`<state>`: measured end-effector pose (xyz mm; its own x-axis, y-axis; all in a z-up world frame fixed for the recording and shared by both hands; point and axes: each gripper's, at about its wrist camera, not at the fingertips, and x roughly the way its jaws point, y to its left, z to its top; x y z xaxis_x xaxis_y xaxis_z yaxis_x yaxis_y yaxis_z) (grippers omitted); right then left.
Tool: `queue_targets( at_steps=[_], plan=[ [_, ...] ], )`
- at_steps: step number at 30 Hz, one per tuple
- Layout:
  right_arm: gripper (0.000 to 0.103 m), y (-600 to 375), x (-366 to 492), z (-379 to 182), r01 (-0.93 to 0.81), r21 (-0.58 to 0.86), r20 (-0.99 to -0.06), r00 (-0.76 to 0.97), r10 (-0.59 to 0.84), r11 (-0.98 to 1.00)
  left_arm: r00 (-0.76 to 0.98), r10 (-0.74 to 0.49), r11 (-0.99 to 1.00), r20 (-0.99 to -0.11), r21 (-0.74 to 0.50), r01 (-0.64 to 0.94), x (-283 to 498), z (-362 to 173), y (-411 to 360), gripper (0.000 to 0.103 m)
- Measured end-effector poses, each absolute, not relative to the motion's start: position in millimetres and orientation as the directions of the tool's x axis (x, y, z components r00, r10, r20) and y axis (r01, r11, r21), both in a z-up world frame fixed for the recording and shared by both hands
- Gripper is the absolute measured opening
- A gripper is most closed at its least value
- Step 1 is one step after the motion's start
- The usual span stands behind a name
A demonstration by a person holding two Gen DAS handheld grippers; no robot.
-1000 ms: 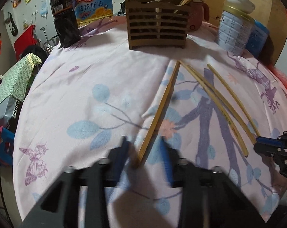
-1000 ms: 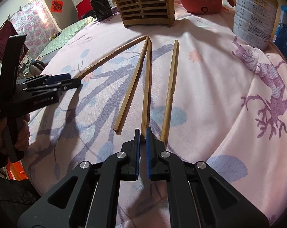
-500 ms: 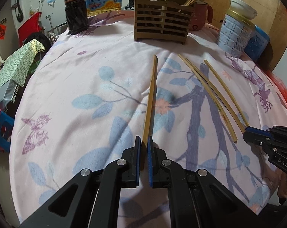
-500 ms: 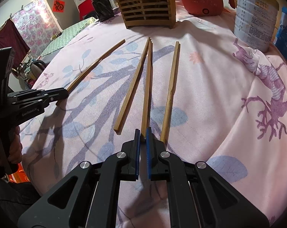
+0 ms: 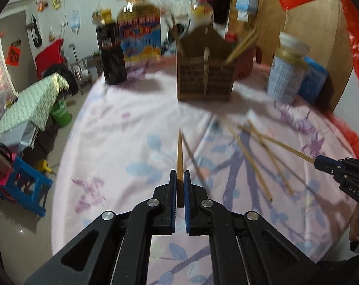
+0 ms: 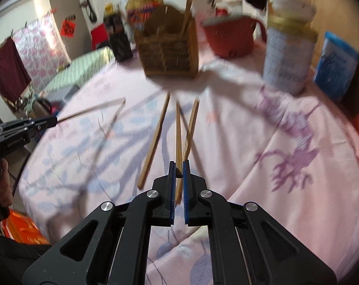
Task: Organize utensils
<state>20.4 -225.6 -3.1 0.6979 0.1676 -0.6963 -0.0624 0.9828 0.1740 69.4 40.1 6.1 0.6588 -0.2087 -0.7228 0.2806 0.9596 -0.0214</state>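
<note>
My left gripper (image 5: 178, 178) is shut on one wooden chopstick (image 5: 179, 152) and holds it lifted above the pink floral tablecloth (image 5: 122, 142). My right gripper (image 6: 178, 168) is shut on another chopstick (image 6: 178, 133), also raised; it shows from the left wrist view (image 5: 318, 161) with its chopstick (image 5: 281, 144) sticking out. Two loose chopsticks (image 6: 155, 140) (image 6: 191, 128) lie on the cloth below. The wooden slatted utensil holder (image 5: 205, 80) stands at the far side with chopsticks in it, also seen in the right wrist view (image 6: 170, 52).
A dark sauce bottle (image 5: 111, 54) and an oil jug (image 5: 140, 33) stand behind left of the holder. A red pot (image 6: 231, 35), a tall tin (image 6: 288, 54) and a blue box (image 6: 336, 66) stand to its right. The table edge drops off at left.
Both grippers have lifted their chopsticks off the cloth and tilted up, so the views now look toward the holder. Before, both chopsticks lay flat on the table.
</note>
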Motion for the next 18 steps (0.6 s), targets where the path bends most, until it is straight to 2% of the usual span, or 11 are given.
queue_targets(
  at_steps=[9,18],
  plan=[
    [0.006,-242,7,92,-0.079,0.195,-0.504,0.847,0.169,0.978,0.734,-0.268,0.95,-0.624,-0.044,0.309,70,87,39,0.006],
    [0.006,-239,-4,103,-0.086,0.196,-0.483,0.858,0.172,0.977,0.729,-0.32,0.937,-0.605,-0.088,0.339,64,108,36,0.006]
  ],
)
